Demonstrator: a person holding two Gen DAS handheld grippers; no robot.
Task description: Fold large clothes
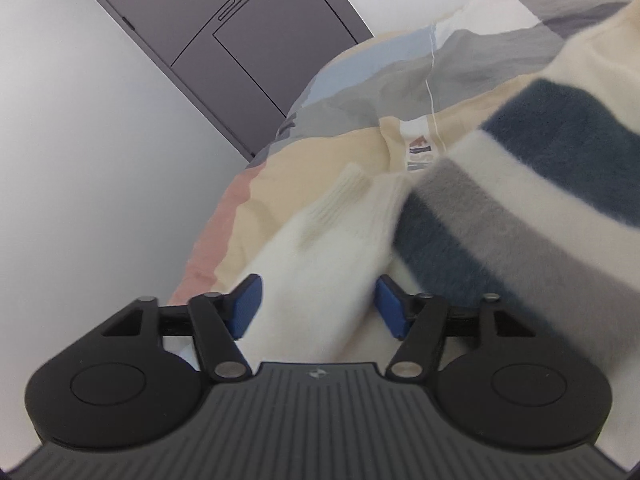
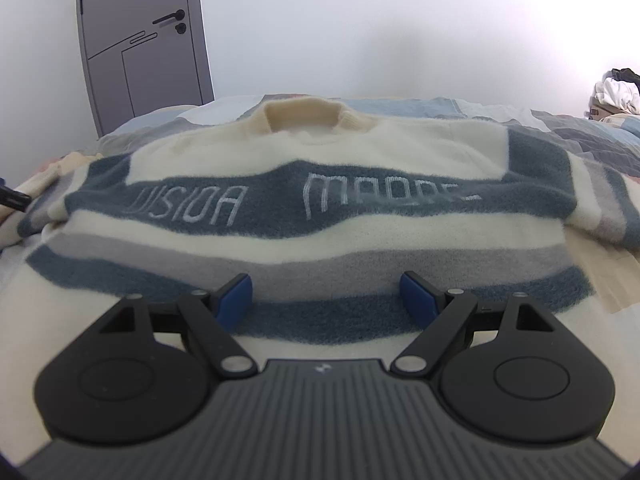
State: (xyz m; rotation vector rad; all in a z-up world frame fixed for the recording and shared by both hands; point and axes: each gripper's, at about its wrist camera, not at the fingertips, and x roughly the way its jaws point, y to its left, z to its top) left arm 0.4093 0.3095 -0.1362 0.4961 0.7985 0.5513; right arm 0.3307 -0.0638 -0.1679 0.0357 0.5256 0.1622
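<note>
Door (image 2: 140, 40): grey, shut, behind the bed's far left corner; plays no part in the folding.
Bed (image 2: 580, 136): patchwork cover, carries the sweater across most of its width.
Sweater (image 2: 320, 236): cream with blue and grey bands, laid flat and front up, collar (image 2: 304, 114) toward the far edge, hem toward the near edge; spread like this, I judge, so the sides can be turned in evenly.
Sleeve (image 1: 320, 248): the cream left sleeve with its ribbed cuff lies along the bed's left edge, beside the striped body.
Left hand-held gripper (image 1: 316, 304): tilted view, jaws moderately apart with the sleeve between the blue pads (image 1: 246, 304); pads seem not to press it. Likely placed to take the sleeve and carry it inward.
Right hand-held gripper (image 2: 326, 300): jaws wide, nothing held, hovering over the lower stripes near the near edge, probably waiting for its turn.
</note>
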